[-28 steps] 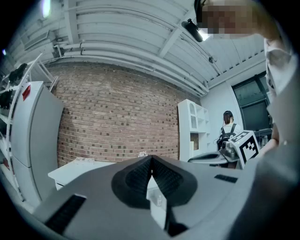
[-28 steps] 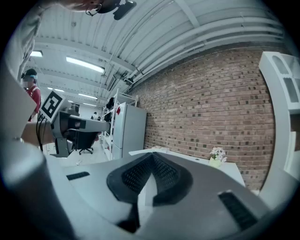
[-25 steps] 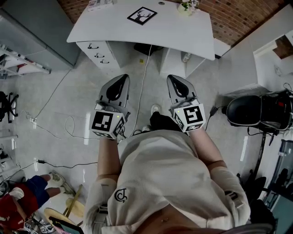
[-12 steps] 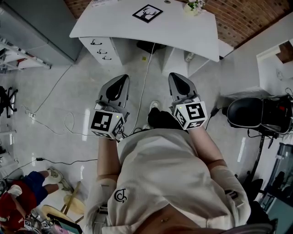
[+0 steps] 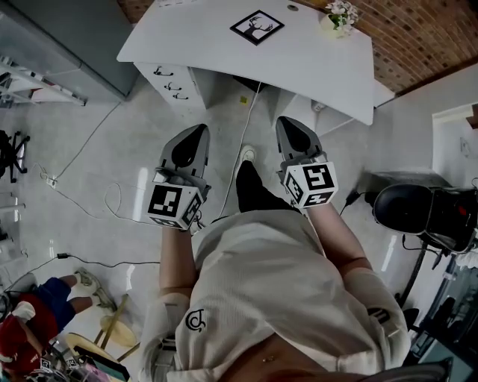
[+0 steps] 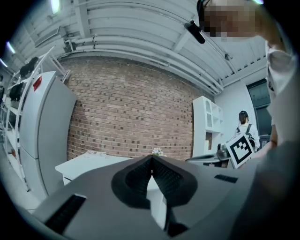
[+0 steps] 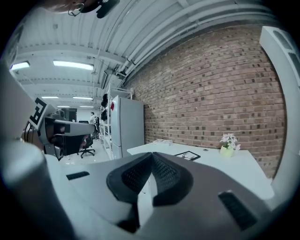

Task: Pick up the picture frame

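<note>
Desk: white desk [image 5: 314,67] by brick wall [image 5: 411,33], well ahead.
Frame: picture frame [image 5: 257,27] flat on it, untouched.
Left gripper [image 5: 199,128]: jaws together, empty; merely carried for approach.
Right gripper [image 5: 288,121]: closed, empty too.

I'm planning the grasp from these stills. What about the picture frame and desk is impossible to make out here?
- Head view: on the picture frame, the thickness and the print are too small to read.
- Head view: the papers at the far corner of the desk are cut off by the top edge.
- Left gripper view: the picture frame is hidden behind the shut left gripper; only the desk's edge and the flower pot show.
</note>
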Demonstrator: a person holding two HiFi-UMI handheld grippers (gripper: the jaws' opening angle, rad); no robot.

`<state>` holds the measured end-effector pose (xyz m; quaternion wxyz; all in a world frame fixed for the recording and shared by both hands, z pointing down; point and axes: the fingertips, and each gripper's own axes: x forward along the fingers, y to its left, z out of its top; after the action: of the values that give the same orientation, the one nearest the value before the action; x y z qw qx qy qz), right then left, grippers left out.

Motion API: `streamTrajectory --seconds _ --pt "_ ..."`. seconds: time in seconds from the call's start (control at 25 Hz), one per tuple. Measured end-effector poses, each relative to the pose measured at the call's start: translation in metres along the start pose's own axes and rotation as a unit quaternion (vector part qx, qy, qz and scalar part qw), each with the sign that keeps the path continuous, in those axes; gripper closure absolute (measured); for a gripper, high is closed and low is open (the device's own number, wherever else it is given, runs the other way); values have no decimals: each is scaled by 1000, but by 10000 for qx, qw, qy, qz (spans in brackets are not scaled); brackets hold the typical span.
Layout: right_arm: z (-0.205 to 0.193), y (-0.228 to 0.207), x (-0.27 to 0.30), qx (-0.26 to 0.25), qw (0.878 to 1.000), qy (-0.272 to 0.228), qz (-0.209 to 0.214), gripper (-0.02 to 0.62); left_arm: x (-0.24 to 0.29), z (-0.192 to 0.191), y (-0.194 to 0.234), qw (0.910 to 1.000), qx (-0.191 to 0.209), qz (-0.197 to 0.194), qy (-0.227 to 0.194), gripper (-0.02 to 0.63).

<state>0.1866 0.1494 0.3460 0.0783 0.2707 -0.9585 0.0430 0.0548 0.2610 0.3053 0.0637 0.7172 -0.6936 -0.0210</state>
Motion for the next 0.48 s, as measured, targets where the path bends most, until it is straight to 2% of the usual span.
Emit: streamTrajectory --seconds 0.48 --pt "26 -117 173 -72 9994 294 -170 588 192 20 91 9997 -10 -149 195 594"
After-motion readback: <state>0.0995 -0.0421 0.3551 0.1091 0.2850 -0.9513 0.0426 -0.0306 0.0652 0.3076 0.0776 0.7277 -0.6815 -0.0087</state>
